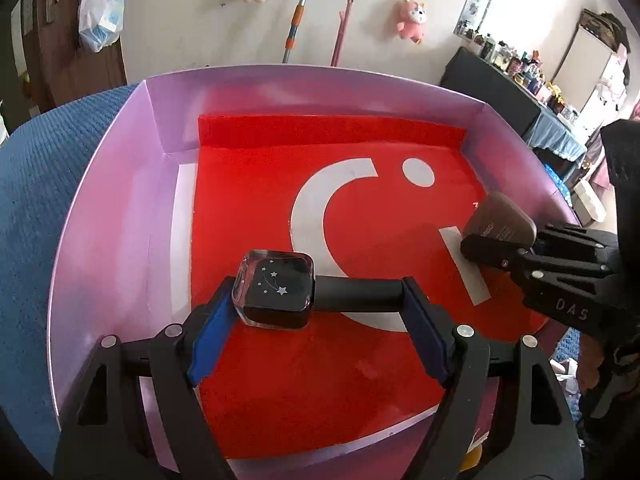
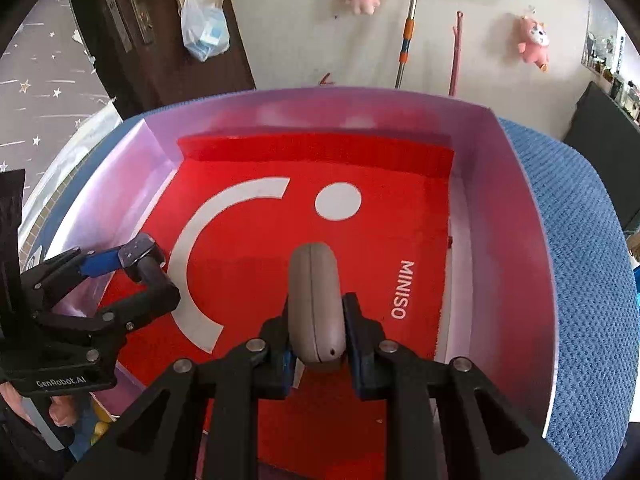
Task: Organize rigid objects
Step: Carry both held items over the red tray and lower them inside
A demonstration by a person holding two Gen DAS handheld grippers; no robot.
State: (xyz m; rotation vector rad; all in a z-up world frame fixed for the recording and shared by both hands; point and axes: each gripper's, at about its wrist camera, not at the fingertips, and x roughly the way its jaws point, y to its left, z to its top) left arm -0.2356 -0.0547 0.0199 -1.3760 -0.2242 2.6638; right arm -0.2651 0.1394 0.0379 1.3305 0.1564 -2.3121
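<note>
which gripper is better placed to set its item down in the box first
Probably left: the left gripper holds its bottle low over the red liner. The right gripper grips the grey case on edge.

We see our right hand-held gripper [image 2: 316,344] clamped on a grey oval case [image 2: 316,304] over the red bag [image 2: 360,248] lining the lilac box [image 2: 512,208]; our left hand-held gripper [image 2: 136,268] grips a dark bottle [image 2: 146,262].

Lilac box [image 1: 120,208] — red, white-marked liner [image 1: 256,208] — star-speckled black bottle [image 1: 276,286]
</note>
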